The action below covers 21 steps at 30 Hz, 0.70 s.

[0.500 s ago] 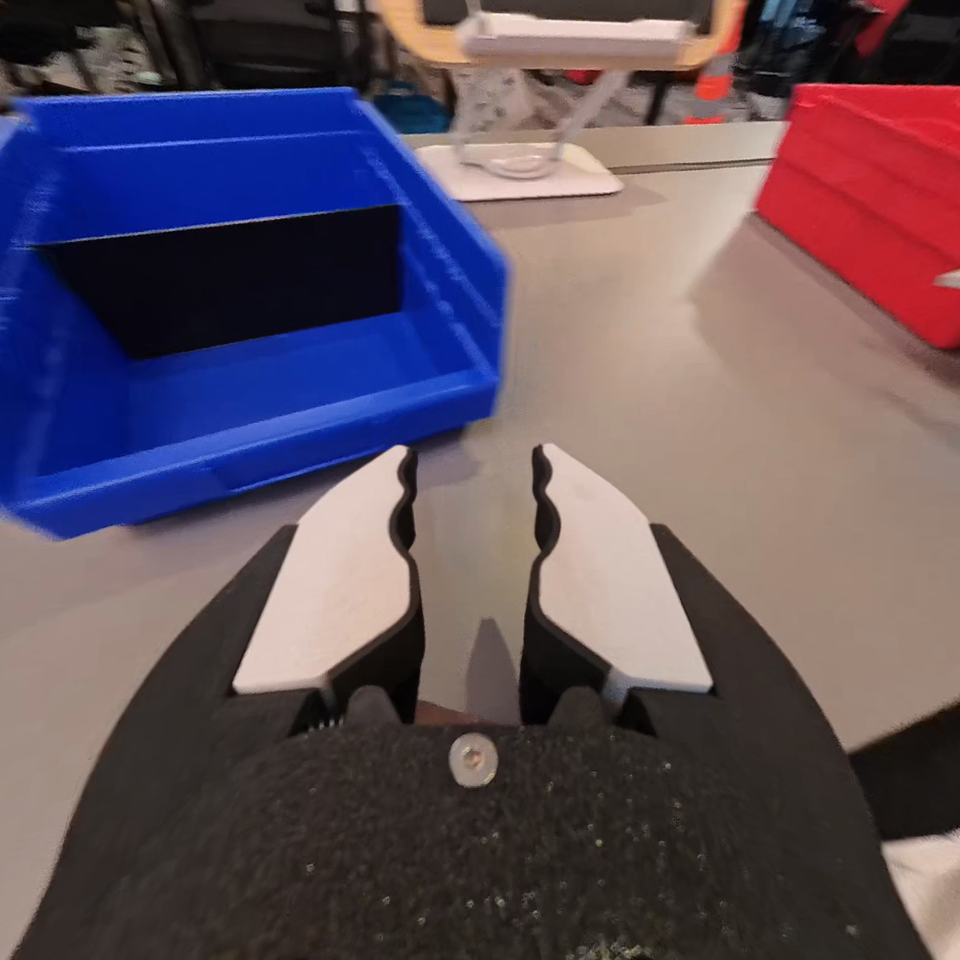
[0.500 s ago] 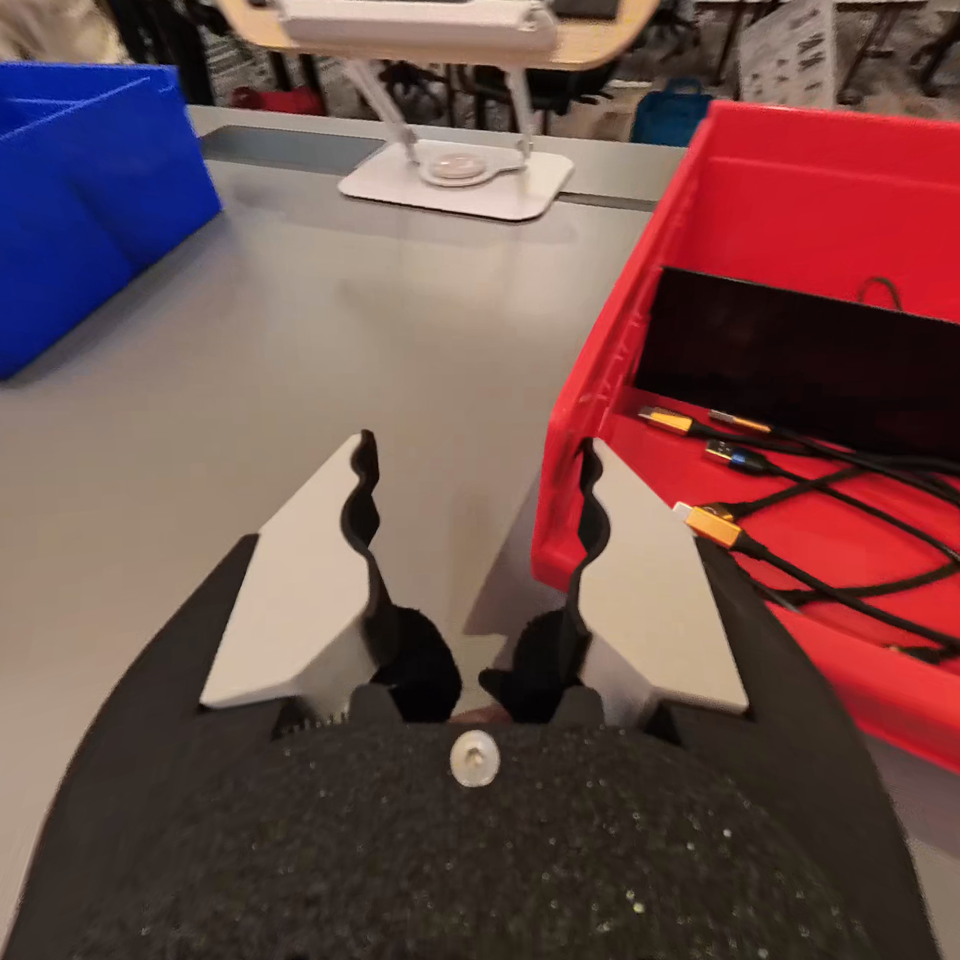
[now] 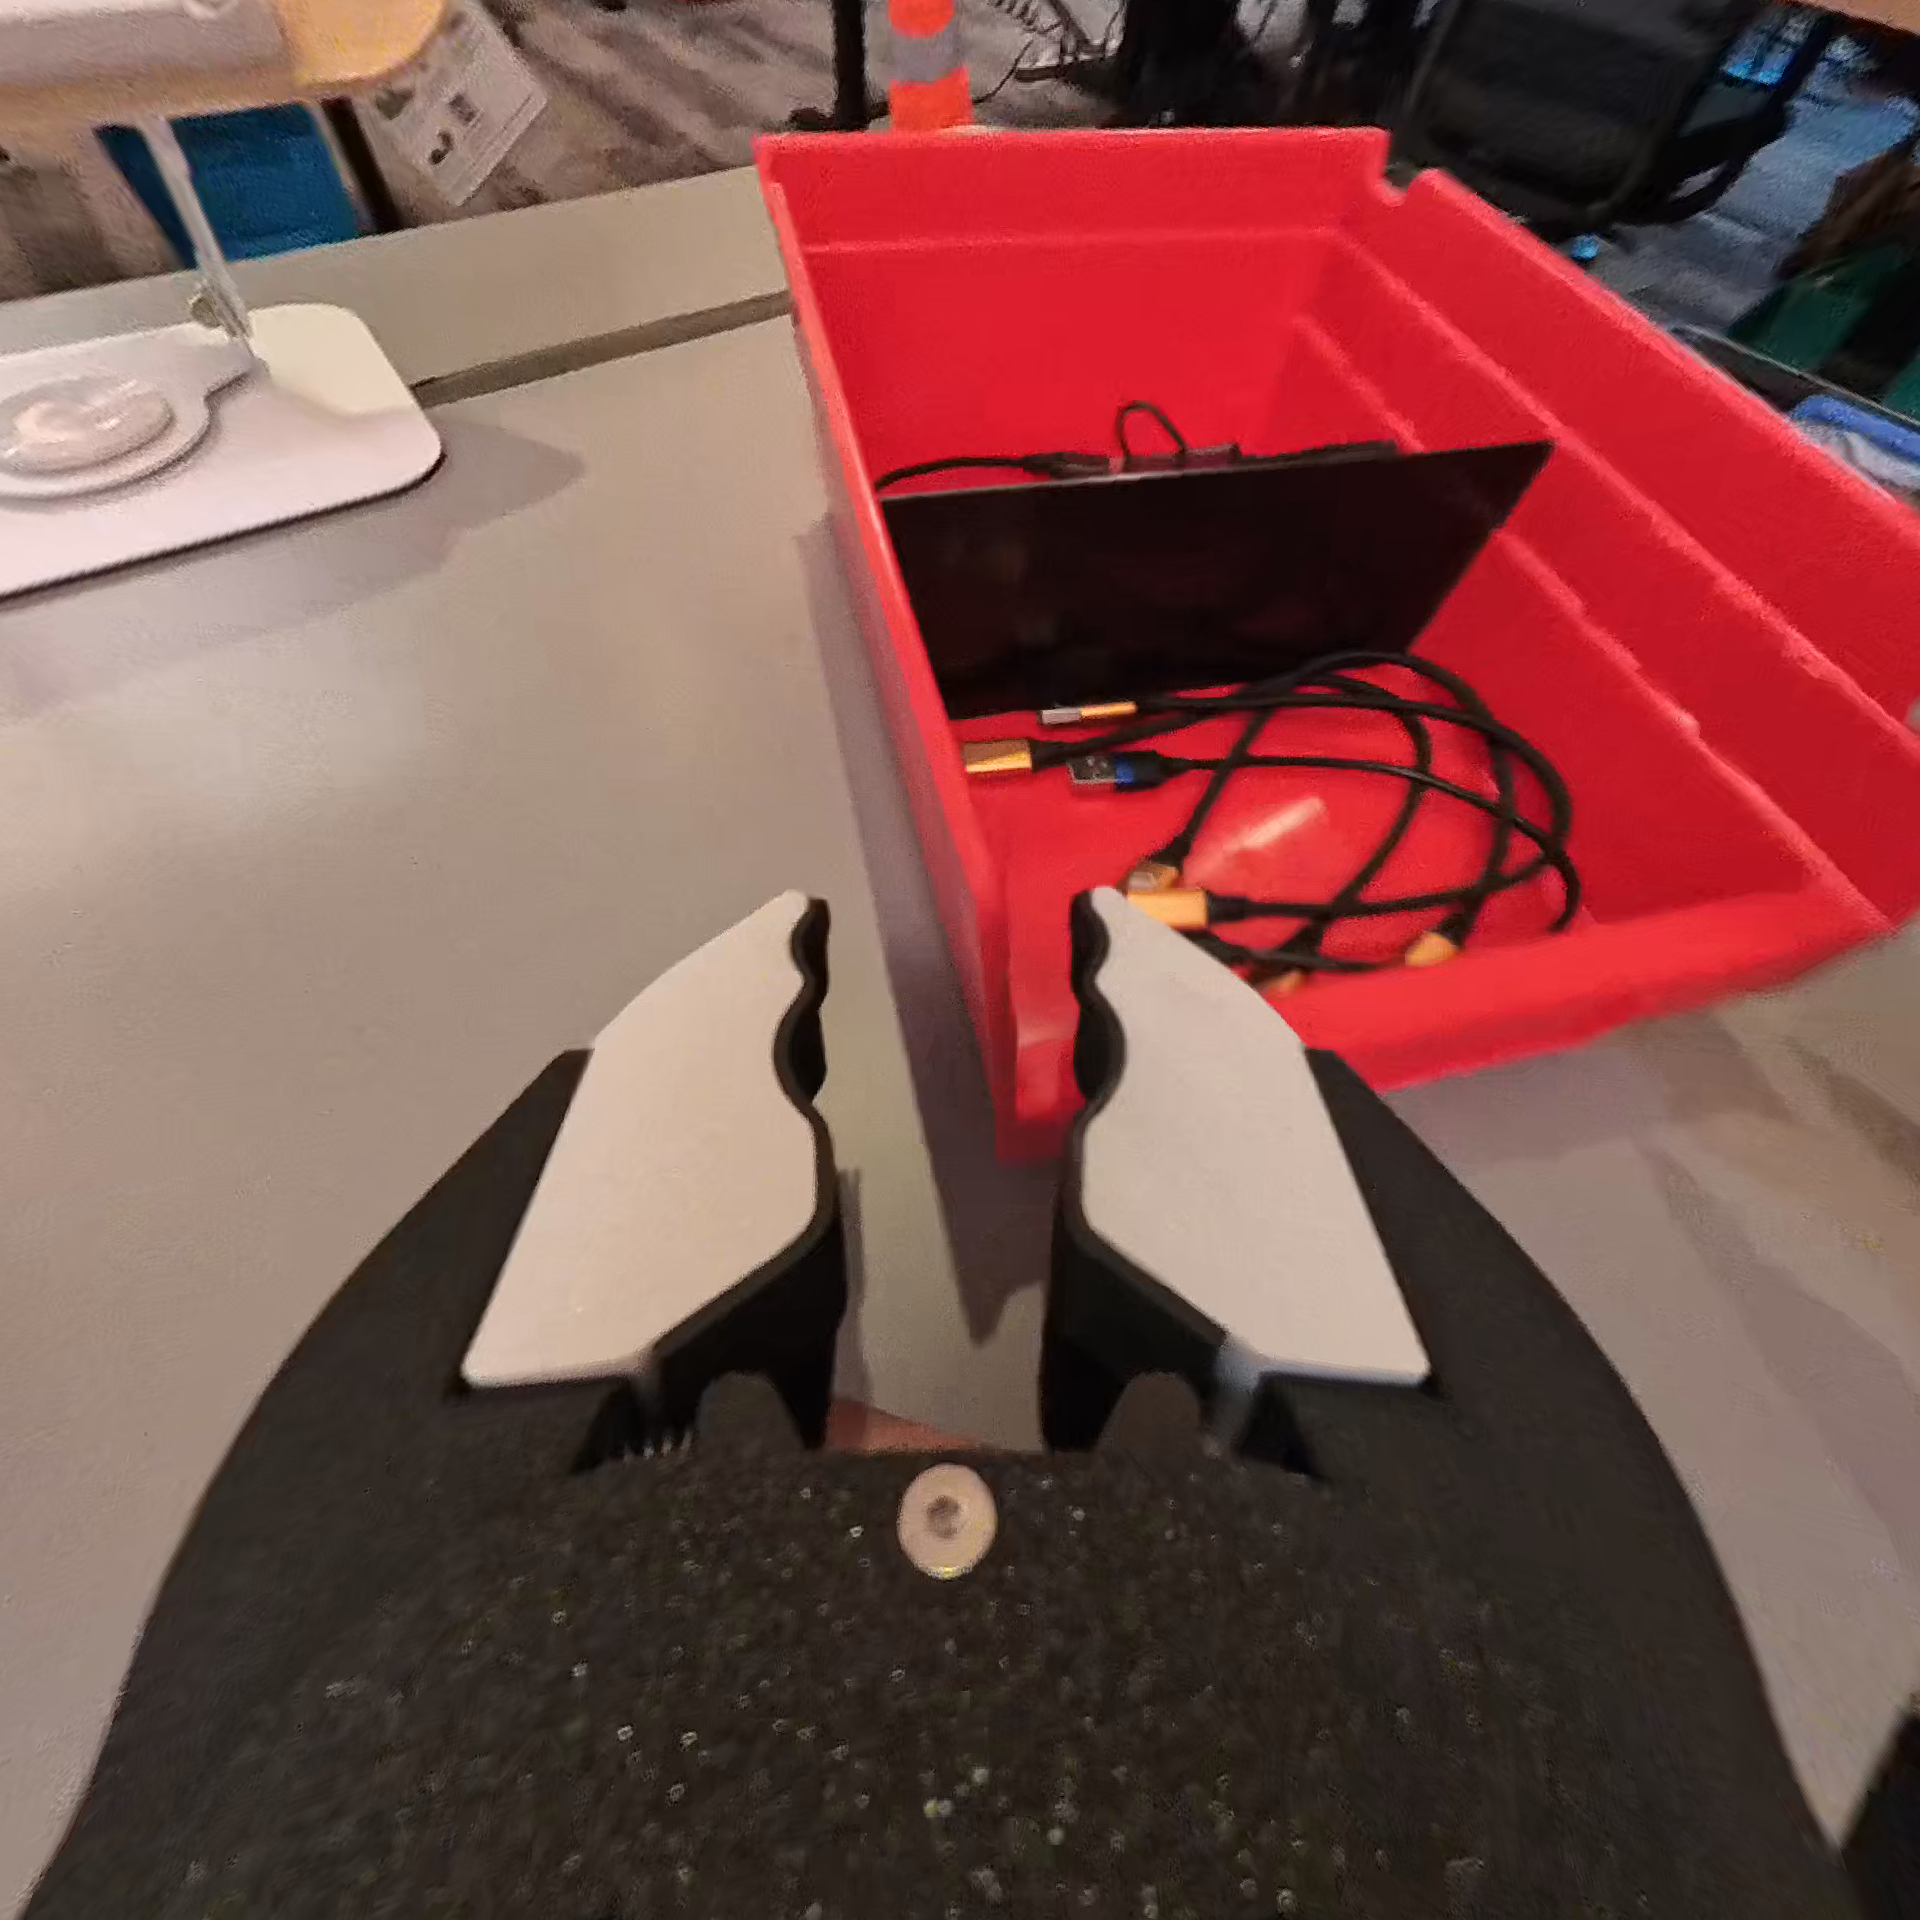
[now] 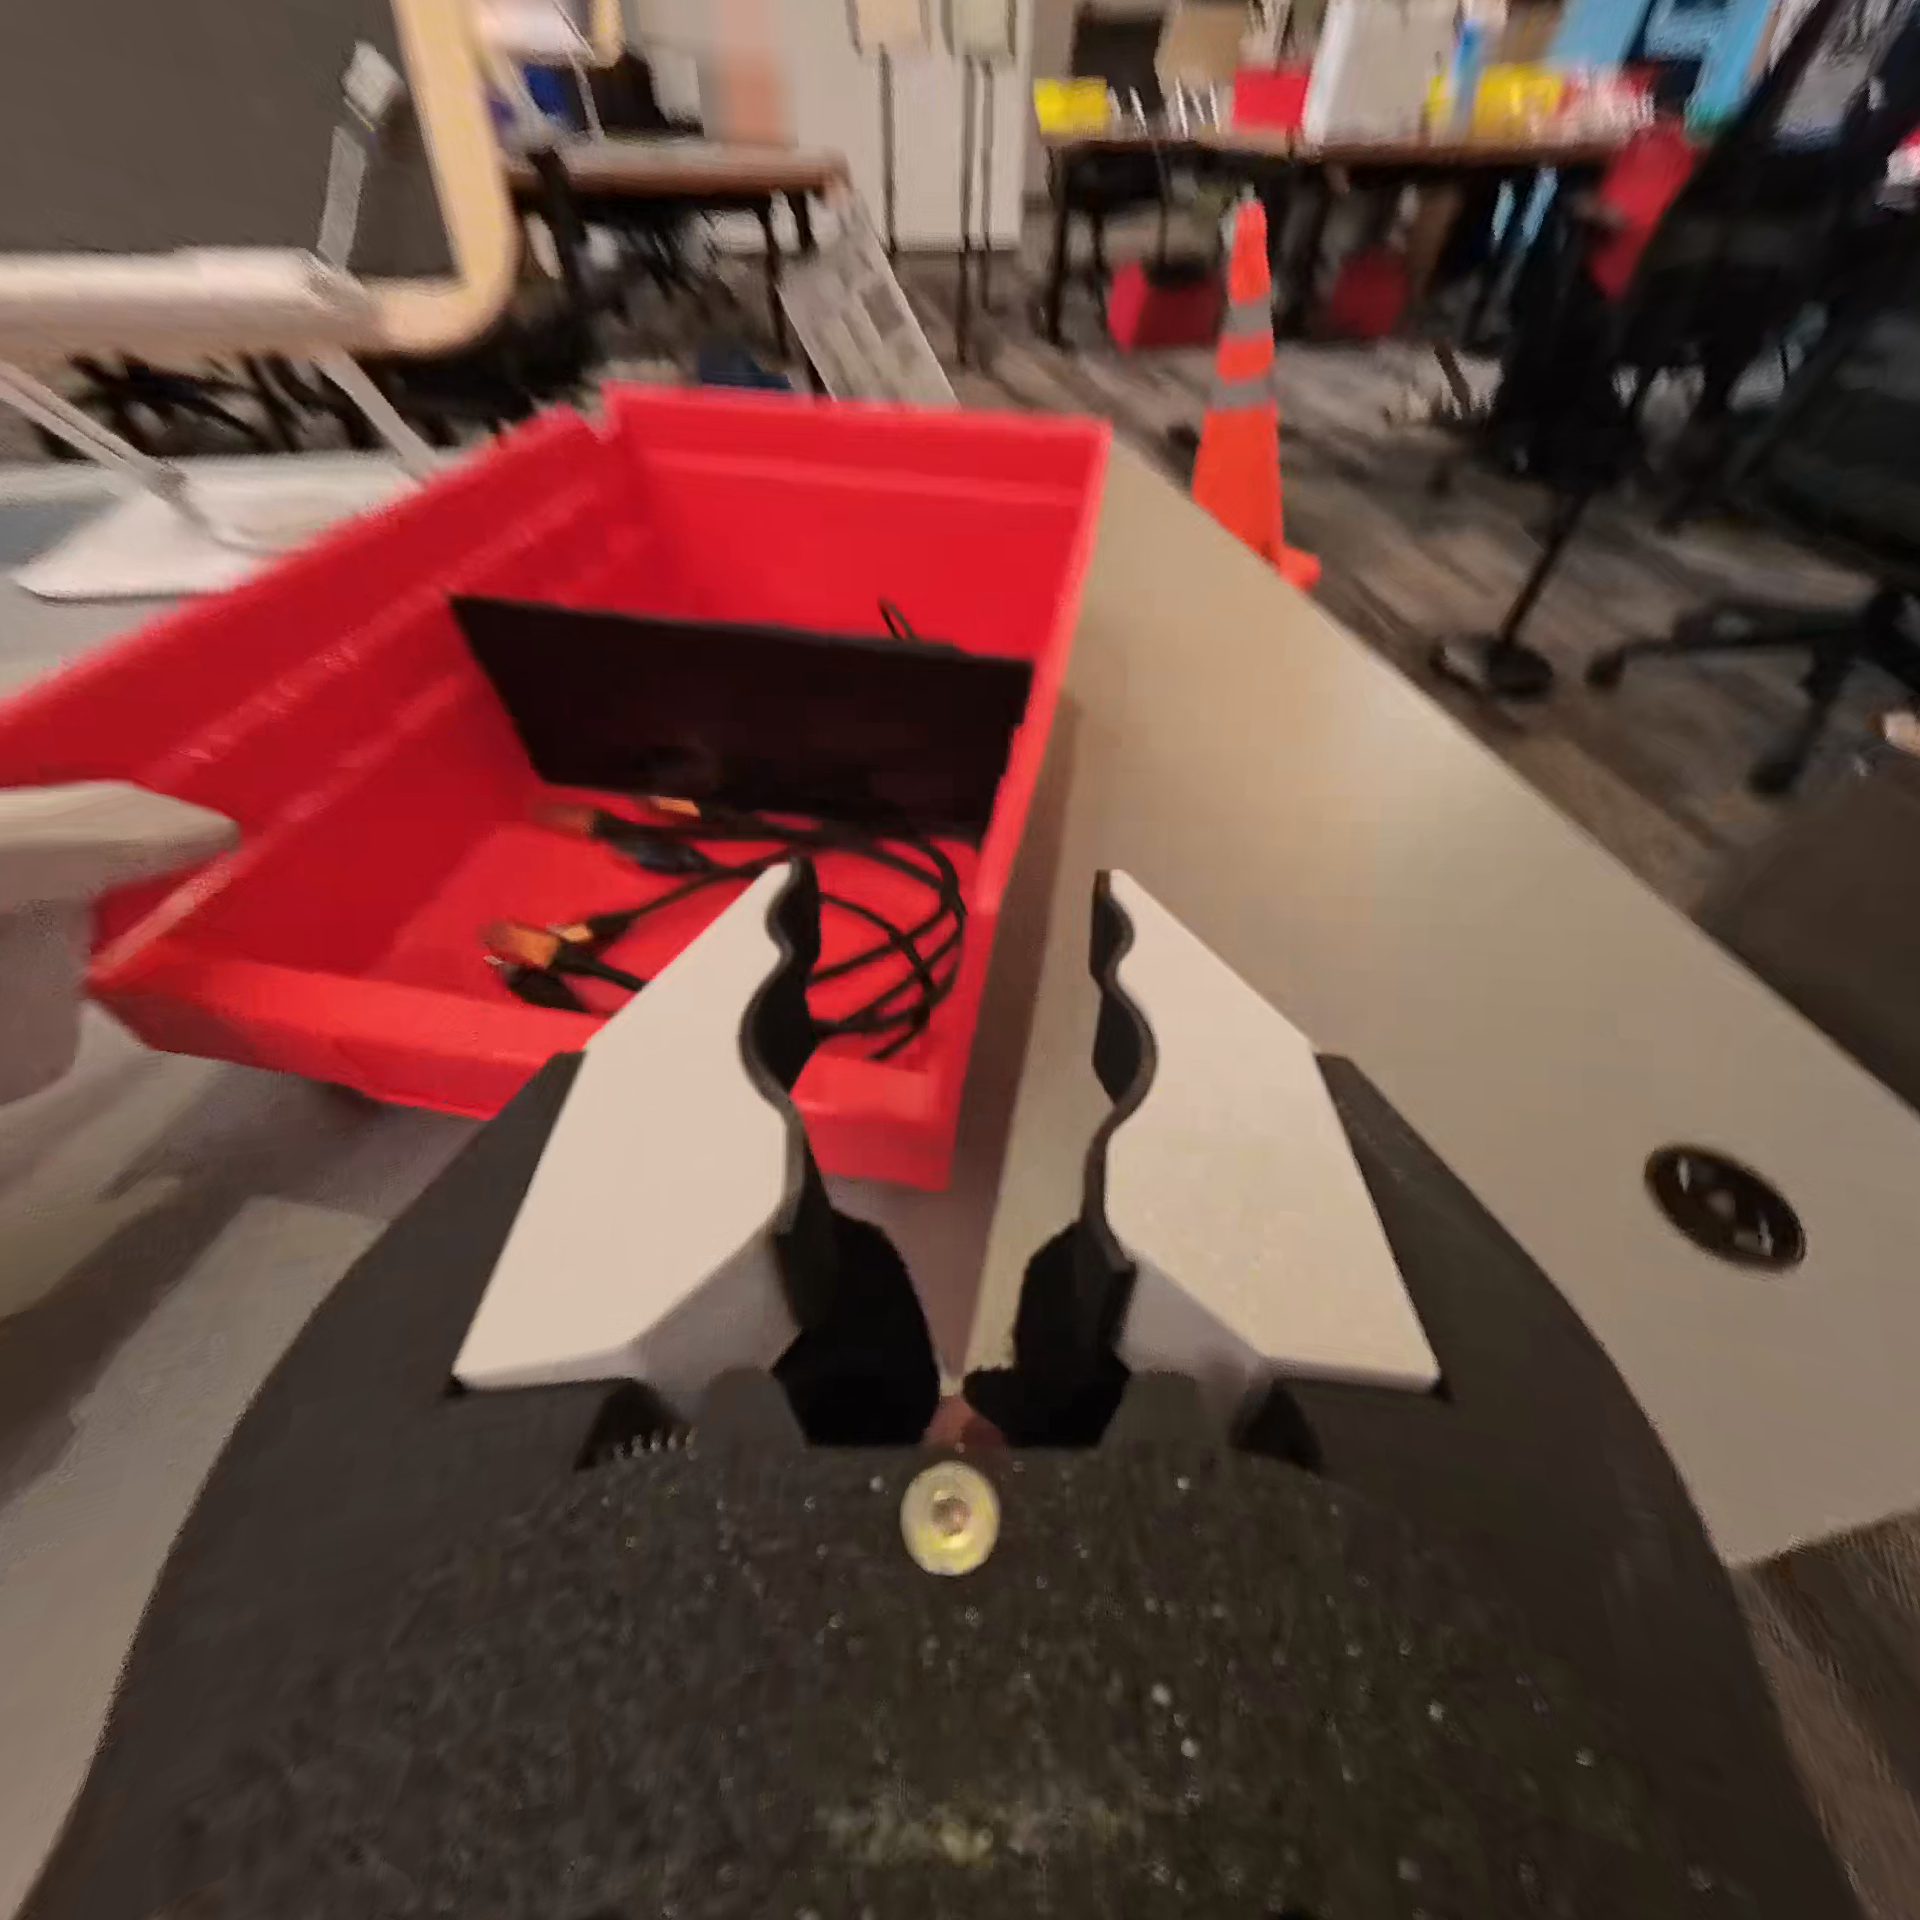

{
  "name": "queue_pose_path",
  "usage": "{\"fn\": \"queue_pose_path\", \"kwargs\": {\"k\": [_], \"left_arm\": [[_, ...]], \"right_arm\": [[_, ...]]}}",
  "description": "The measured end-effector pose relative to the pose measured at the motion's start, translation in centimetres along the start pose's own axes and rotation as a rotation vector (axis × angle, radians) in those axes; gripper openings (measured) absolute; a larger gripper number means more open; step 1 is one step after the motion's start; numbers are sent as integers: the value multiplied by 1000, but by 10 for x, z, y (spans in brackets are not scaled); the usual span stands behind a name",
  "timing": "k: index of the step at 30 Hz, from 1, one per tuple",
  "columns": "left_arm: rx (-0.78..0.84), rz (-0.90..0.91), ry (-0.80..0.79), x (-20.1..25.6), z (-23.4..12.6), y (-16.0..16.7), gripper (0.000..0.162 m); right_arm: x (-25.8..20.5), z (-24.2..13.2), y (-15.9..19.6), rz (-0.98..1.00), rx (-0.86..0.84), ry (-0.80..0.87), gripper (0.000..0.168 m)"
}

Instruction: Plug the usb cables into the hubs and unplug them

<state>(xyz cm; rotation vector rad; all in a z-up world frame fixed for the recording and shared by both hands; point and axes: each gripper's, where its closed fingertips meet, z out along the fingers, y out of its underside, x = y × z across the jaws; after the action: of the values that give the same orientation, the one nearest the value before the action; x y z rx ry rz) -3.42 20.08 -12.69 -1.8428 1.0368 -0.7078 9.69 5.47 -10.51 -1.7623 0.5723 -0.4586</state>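
In the left wrist view: left gripper (image 3: pixel 948 920), jaws apart, empty, over grey table (image 3: pixel 416 831) at the near corner of red bin (image 3: pixel 1039 208) holding black cables (image 3: pixel 1455 790) before a black divider (image 3: pixel 1195 571). In the right wrist view: right gripper (image 4: pixel 948 894), jaws apart, empty, straddling the bin's (image 4: pixel 312 717) near right corner; orange cone (image 4: pixel 1242 416) beyond.

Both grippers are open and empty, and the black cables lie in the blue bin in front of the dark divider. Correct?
One error: the bin is red, not blue, as the left wrist view shows. The rest holds: left gripper and right gripper are open and empty, cables in front of the divider.

Red bin (image 3: pixel 1091 249), black cables (image 3: pixel 1455 810), grey table (image 3: pixel 416 831)
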Motion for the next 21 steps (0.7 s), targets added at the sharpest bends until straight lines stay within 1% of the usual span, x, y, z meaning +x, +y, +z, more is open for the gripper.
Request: {"fn": "queue_pose_path", "kwargs": {"k": [1, 2, 3, 4, 6, 9, 12, 14, 16, 18, 21], "left_arm": [[-8, -12, 4, 1, 7, -1, 39], [-17, -17, 11, 3, 12, -1, 26], [-20, -15, 6, 3, 15, -1, 21], [-22, -6, -13, 2, 16, -1, 16], [-30, 31, -35, 3, 14, -1, 5], [8, 17, -67, -2, -3, 0, 5], [66, -11, -105, -20, -29, 2, 5], [95, -18, -153, -40, -49, 2, 5], [114, -31, -215, -65, -71, 3, 5], [113, -38, -288, -92, -93, 9, 5], [84, -67, -372, -128, -118, 28, 6]], "right_arm": [[4, 7, 12, 18, -51, 26, 45], [8, 14, 23, 41, -98, 53, 37], [8, 19, 29, 65, -133, 66, 29], [5, 23, 29, 82, -146, 52, 21], [5, 27, 29, 104, -164, 79, 5], [-7, 24, 25, 101, -156, 56, 4], [-34, 17, 6, 31, -67, 13, 3], [-61, 14, -8, -9, -10, -17, 3], [-94, 15, -16, -11, 14, -84, 3], [-129, 21, -15, -29, 4, -158, 3], [-177, 30, -4, -64, -43, -263, 3]]}}
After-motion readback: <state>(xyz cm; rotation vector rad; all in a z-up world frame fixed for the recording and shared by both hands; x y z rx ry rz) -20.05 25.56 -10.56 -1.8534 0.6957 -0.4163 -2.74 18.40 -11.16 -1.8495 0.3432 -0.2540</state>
